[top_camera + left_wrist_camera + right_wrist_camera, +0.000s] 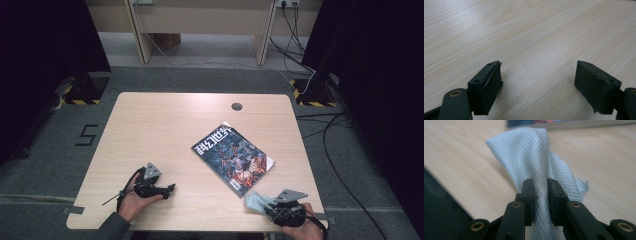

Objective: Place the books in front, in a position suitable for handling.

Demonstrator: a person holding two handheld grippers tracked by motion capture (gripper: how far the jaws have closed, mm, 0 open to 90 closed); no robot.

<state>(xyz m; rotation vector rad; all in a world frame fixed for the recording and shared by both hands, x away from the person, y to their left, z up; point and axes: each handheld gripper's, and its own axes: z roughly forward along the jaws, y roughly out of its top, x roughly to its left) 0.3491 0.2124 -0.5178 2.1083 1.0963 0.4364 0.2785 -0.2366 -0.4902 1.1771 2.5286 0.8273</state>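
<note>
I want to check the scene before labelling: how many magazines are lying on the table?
1. The magazine lies flat, right of the table's centre, cover up, turned at an angle. Its edge also appears in the right gripper view, beyond the cloth. Nothing seems hidden.

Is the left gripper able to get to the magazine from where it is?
Probably yes. The left gripper is open and holds nothing, and only bare table lies between it and the magazine. The right gripper, pinching a cloth, sits off to the side.
</note>
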